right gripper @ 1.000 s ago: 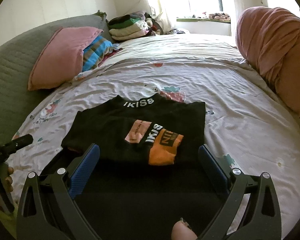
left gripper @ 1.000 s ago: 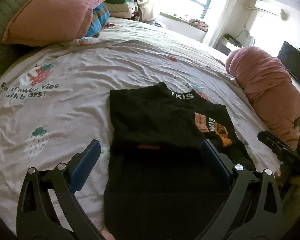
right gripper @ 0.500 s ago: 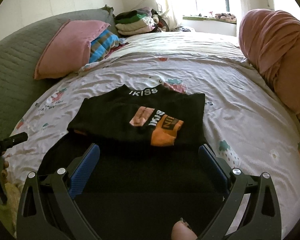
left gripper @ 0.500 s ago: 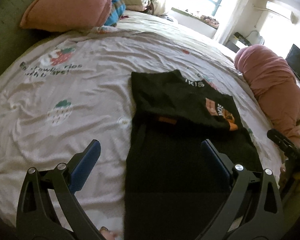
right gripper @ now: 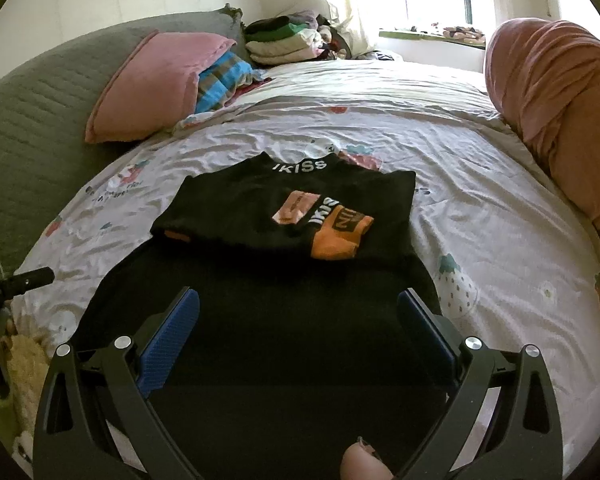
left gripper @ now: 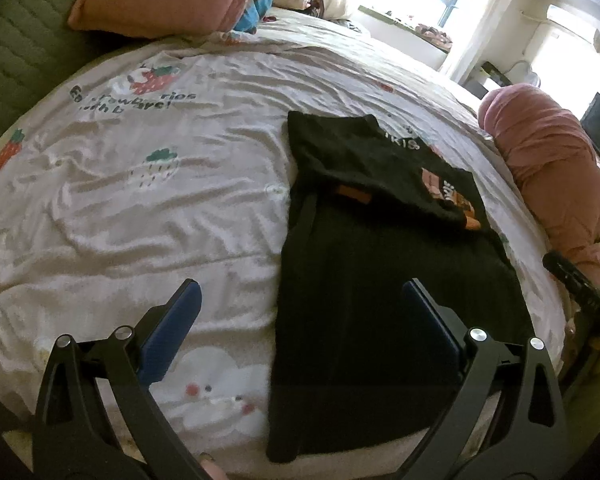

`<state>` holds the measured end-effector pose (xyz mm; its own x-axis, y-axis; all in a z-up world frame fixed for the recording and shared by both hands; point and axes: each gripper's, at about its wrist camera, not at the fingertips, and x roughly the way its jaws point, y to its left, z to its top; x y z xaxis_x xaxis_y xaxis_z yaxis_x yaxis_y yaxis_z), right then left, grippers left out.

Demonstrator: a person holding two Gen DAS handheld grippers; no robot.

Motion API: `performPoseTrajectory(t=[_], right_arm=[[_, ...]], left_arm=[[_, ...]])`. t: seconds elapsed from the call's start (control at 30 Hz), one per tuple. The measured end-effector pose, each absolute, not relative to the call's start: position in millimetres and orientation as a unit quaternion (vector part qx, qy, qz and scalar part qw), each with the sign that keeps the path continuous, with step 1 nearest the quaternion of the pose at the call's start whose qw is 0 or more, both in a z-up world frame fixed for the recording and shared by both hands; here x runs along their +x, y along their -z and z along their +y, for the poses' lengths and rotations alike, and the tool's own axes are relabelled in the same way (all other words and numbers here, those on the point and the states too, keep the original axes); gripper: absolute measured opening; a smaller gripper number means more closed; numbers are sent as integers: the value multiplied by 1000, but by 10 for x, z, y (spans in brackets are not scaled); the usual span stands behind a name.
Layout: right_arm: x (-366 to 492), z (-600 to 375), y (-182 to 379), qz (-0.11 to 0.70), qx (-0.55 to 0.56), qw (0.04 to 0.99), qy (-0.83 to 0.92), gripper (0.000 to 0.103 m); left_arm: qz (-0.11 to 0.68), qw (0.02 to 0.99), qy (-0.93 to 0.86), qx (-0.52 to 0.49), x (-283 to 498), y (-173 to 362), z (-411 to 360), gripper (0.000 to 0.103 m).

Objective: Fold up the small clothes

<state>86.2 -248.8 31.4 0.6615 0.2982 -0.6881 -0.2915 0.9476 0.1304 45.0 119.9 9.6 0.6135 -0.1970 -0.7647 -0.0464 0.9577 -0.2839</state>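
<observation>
Shirt (right gripper: pixel 268 288) flat on bed (right gripper: pixel 480 184), far half pre-folded for next fold; L gripper (left gripper: pixel 300 316) & R gripper (right gripper: pixel 298 320) wide open, empty, over near hem.

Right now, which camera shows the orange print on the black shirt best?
The right wrist view. There the orange print faces the camera, near the centre of the black shirt, with its lettering visible. In the left wrist view the same print sits off to the right, foreshortened and mostly hidden by a fold.

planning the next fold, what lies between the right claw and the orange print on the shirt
Only the black shirt's own plain lower half; nothing else sits between the open right claw and the orange print, seen in the right wrist view.
</observation>
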Motion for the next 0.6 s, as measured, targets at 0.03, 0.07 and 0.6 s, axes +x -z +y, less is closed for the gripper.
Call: performPoseTrajectory(t=[0.03, 0.07, 0.6], right_arm=[[839, -2493, -307, 379, 4, 911, -163, 98], [823, -2498, -297, 380, 4, 910, -165, 98], [618, -2581, -196, 389, -5, 905, -175, 98]], left_arm=[[439, 887, 42, -138, 426, -88, 1194, 91], [441, 886, 42, -137, 405, -76, 1192, 89], [483, 861, 55, -149, 88, 226, 1147, 47]])
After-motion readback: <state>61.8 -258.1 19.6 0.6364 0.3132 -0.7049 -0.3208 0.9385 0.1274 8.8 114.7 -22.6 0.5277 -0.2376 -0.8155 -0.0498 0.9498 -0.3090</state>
